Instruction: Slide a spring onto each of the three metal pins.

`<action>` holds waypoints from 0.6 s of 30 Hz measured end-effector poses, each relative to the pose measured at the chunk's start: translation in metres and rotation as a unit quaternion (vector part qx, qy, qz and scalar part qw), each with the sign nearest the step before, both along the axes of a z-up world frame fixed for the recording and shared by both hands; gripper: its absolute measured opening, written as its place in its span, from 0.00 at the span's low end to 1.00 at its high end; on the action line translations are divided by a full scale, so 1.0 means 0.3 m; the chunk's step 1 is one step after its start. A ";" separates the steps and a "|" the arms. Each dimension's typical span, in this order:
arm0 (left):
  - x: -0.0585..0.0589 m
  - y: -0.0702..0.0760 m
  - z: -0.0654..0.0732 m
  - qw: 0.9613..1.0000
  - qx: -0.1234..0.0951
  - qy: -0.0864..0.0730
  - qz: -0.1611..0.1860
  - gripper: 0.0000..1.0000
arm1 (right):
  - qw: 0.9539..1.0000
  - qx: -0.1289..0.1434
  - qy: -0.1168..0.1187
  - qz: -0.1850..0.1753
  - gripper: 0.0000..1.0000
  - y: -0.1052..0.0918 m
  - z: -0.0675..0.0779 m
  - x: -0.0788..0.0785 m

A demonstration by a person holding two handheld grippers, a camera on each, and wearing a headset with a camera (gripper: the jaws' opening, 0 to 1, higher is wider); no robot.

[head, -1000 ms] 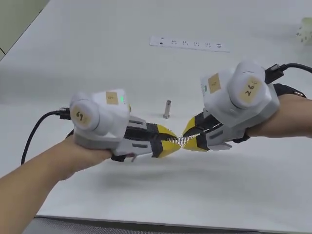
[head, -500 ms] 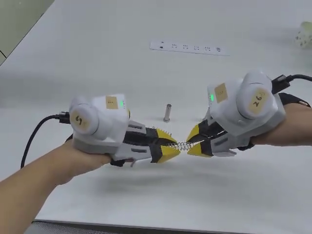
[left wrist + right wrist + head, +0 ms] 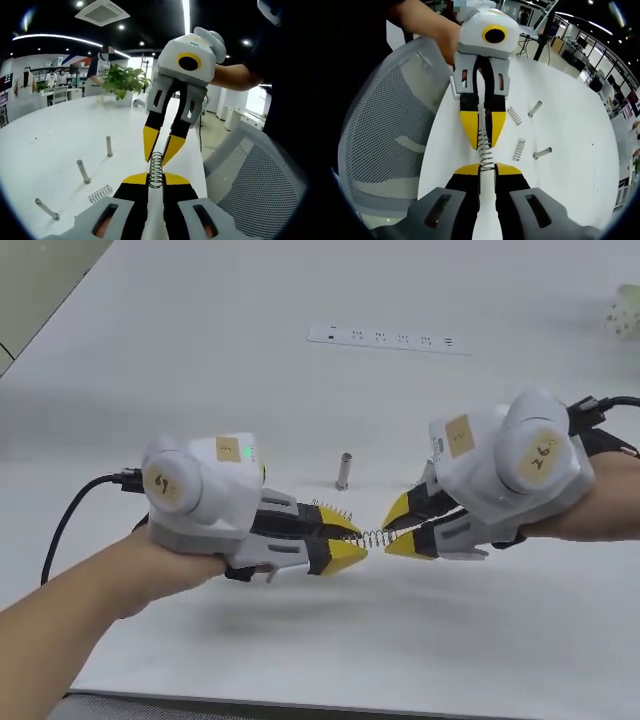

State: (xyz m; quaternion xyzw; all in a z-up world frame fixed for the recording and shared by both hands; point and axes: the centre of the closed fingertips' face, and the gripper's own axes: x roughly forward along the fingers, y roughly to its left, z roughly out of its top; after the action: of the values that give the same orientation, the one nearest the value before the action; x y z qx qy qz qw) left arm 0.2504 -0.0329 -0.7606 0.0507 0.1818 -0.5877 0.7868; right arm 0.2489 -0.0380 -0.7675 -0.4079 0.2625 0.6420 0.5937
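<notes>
A small steel spring (image 3: 372,537) hangs in the air between my two grippers, which point at each other above the white table (image 3: 300,630). My left gripper (image 3: 357,541) is shut on the spring's left end, and my right gripper (image 3: 389,534) is shut on the other end. In the left gripper view the spring (image 3: 156,169) rises from my own jaws into the right gripper (image 3: 156,159). Three metal pins (image 3: 109,146) (image 3: 83,171) (image 3: 46,208) stand on the table with a loose spring (image 3: 100,193) beside them. One pin (image 3: 344,469) stands just behind the grippers.
A white power strip (image 3: 388,337) lies at the far side of the table. Two loose springs (image 3: 514,115) (image 3: 519,149) lie near two pins (image 3: 535,108) (image 3: 542,153). A grey mesh chair (image 3: 385,125) stands at the table's near edge.
My right gripper has drawn away to the right and a little lower, so more of the spring shows between the two grippers. The left gripper has barely moved.
</notes>
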 end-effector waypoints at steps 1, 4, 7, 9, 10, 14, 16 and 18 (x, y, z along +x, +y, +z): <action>-0.001 0.001 -0.002 1.000 0.001 0.000 0.000 0.02 | 1.000 0.002 -0.001 0.004 0.08 0.001 0.009 -0.001; -0.003 0.002 -0.008 1.000 0.003 0.002 0.000 0.02 | 1.000 0.011 -0.001 0.007 0.07 0.010 0.032 -0.002; -0.002 0.003 -0.010 1.000 0.003 0.002 0.001 0.02 | 1.000 0.015 -0.002 0.011 0.07 0.018 0.047 -0.007; -0.004 0.002 -0.011 1.000 0.005 0.001 0.000 0.02 | 1.000 0.018 -0.002 0.016 0.07 0.021 0.055 -0.011; -0.005 0.002 -0.012 1.000 0.005 0.000 -0.001 0.02 | 1.000 0.021 0.000 0.018 0.07 0.025 0.060 -0.014; -0.007 0.002 -0.013 1.000 0.004 0.000 0.000 0.02 | 0.999 0.037 0.008 0.025 0.07 0.043 0.083 -0.027; -0.008 0.001 -0.012 1.000 0.004 -0.002 -0.001 0.02 | 0.998 0.052 0.016 0.025 0.07 0.058 0.103 -0.035; -0.008 -0.002 -0.008 1.000 0.000 -0.001 -0.001 0.02 | 0.997 0.065 0.023 0.023 0.07 0.070 0.116 -0.035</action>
State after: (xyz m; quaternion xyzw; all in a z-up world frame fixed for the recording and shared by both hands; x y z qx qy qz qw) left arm 0.2479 -0.0335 -0.7631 0.0517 0.1806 -0.5881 0.7866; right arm 0.2383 -0.0171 -0.7327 -0.3596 0.2249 0.6802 0.5979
